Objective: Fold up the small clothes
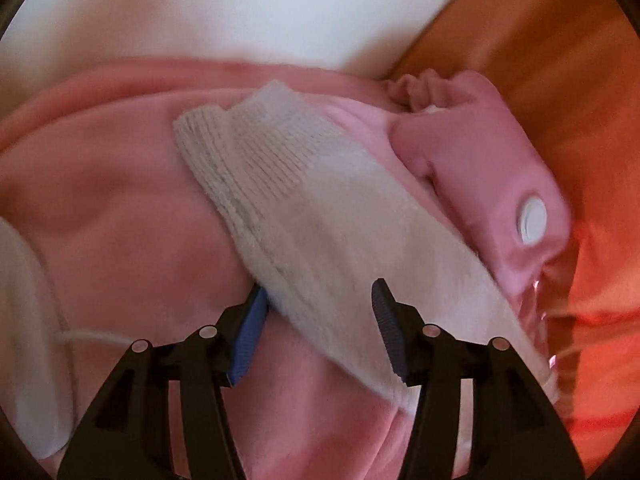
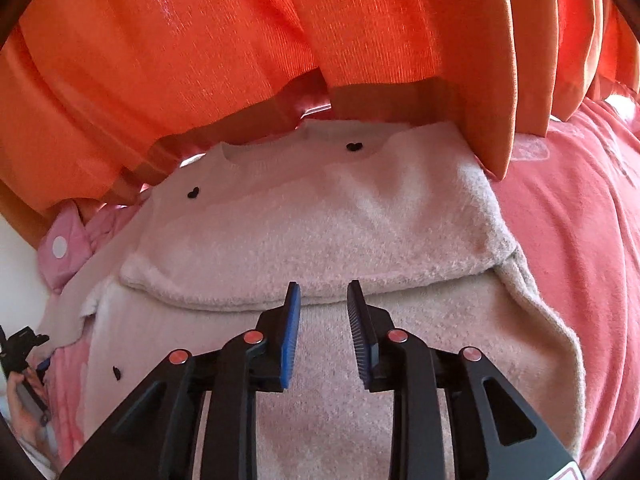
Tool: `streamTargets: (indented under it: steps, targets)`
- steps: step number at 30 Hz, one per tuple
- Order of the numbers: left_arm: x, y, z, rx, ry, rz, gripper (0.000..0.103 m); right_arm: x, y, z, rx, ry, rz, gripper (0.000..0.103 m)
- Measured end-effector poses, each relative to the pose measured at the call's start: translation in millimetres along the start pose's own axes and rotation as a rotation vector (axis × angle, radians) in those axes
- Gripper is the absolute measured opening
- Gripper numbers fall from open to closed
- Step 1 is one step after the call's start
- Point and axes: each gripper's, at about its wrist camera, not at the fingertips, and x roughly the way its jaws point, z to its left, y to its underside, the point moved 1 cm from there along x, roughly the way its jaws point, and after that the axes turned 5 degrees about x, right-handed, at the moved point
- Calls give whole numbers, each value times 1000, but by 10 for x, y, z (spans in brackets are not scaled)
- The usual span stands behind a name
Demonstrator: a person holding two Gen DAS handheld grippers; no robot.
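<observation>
Fluffy white sweater lies under my right gripper, jaws slightly apart, empty. My left gripper gapes around its sleeve, not pinching.

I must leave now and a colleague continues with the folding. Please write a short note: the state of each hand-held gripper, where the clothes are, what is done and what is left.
Left hand-held gripper: jaws open, the sleeve of the cream sweater lies between them across the pink blanket; the pads do not press on it.
Right hand-held gripper: jaws slightly open, empty, at the folded edge of the cream sweater.
Clothes: the sweater lies on the pink blanket below the orange curtain; a pink dotted garment is beside it.
Done: one part of the sweater is folded over.
Left: tuck in the sleeve, finish the fold, then probably the pink garment.
</observation>
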Motion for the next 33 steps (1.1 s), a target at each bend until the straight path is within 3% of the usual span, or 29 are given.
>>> streamTargets:
  steps: [2, 3, 7, 10, 14, 16, 18, 21, 22, 24, 26, 28, 29, 31, 33]
  targets:
    - [17, -37, -123, 26, 34, 4, 25, 10, 4, 1, -1, 5, 0, 26]
    - [29, -62, -205, 52, 63, 19, 6, 14, 6, 2, 0, 5, 0, 27]
    - [-338, 0, -831, 214, 145, -69, 5, 5, 3, -4, 2, 3, -6, 27]
    - [-852, 281, -1627, 392, 282, -139, 5, -8, -14, -19, 9, -5, -15, 27]
    - [-1488, 1119, -2618, 601, 529, -151, 5, -37, -53, -61, 25, -14, -22, 27]
    - [-1624, 1735, -3029, 700, 639, -95, 6, -43, -75, -90, 33, -14, -24, 27]
    - [-1506, 2402, -3301, 767, 683, 11, 9, -34, -105, -140, 44, -15, -22, 27]
    - [-1028, 3183, -3355, 797, 611, 174, 20, 13, -136, -231, 47, -5, -17, 37]
    - [-902, 3315, -3300, 790, 572, 198, 26, 22, -134, -252, 47, 2, -18, 38]
    - [-660, 3452, -3157, 788, 493, 242, 27, 50, -138, -305, 55, 3, -8, 40]
    - [-618, 3275, -2998, 768, 474, 247, 29, 71, -142, -325, 65, -19, 1, 43]
    - [-689, 3007, -2788, 706, 448, 178, 57, 103, -140, -305, 67, -36, 11, 49]
    - [-716, 2874, -2692, 664, 427, 135, 63, 124, -131, -275, 68, -49, 15, 51]
    - [-771, 2630, -2428, 585, 396, 97, 66, 140, -110, -206, 68, -64, 20, 52]
    - [-640, 2438, -2264, 499, 366, 108, 66, 123, -87, -59, 39, -82, 6, 54]
